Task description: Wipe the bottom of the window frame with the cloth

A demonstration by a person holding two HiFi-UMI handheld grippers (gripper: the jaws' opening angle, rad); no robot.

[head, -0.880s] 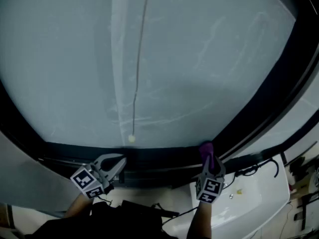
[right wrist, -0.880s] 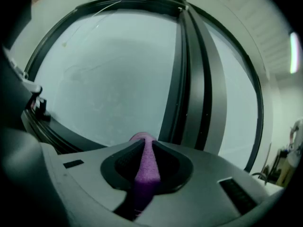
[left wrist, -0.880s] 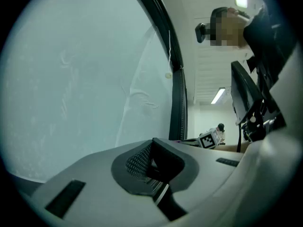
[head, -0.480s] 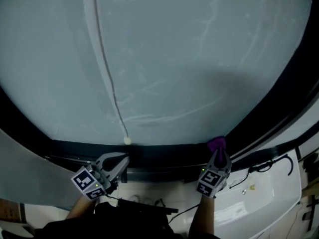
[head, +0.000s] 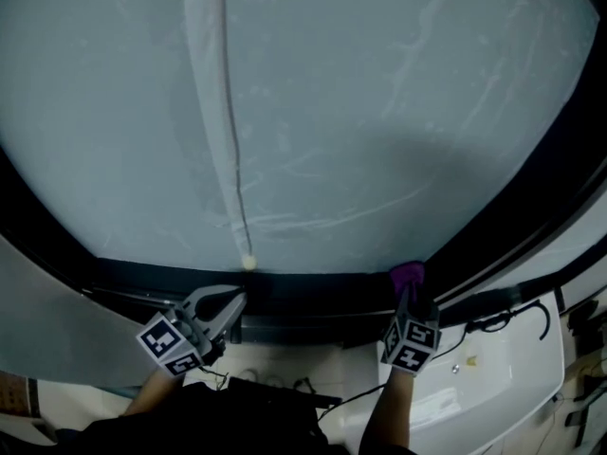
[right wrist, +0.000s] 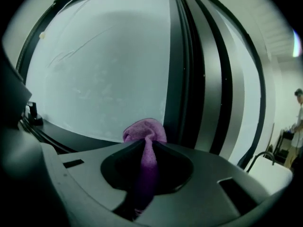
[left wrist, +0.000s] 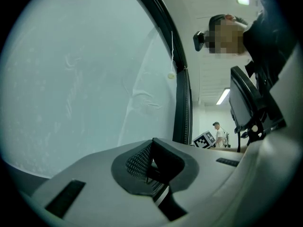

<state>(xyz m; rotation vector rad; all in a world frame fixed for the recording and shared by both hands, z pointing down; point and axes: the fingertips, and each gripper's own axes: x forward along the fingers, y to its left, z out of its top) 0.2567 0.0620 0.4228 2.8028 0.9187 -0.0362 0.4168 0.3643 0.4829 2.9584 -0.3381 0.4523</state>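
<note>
We hold the purple cloth (head: 408, 275) clenched in the right gripper (head: 407, 298), its jaws closed tight on a strip of the fabric, which runs down between them. The bunched end pokes out past the tips. It sits at the dark bottom rail of the window frame (head: 313, 288), near the right corner where the rail meets the upright bars (right wrist: 189, 79). From the right gripper view, the cloth (right wrist: 145, 130) rises just in front of the frosted pane (right wrist: 109, 65), with the bottom rail (right wrist: 71, 135) running off to the left. Whether the fabric presses on the rail we cannot tell.

Our left gripper (head: 226, 306) hangs below the same rail, well to the left of the cloth. Its jaws are pressed together with nothing between them, as the left gripper view (left wrist: 152, 148) shows. A thin cord (head: 232, 159) with a small pale bead (head: 248, 263) at its end hangs down the pane (head: 379, 112), ending just above the rail. A black cable (head: 503, 316) lies on the white ledge (head: 493, 368) at lower right.
</note>
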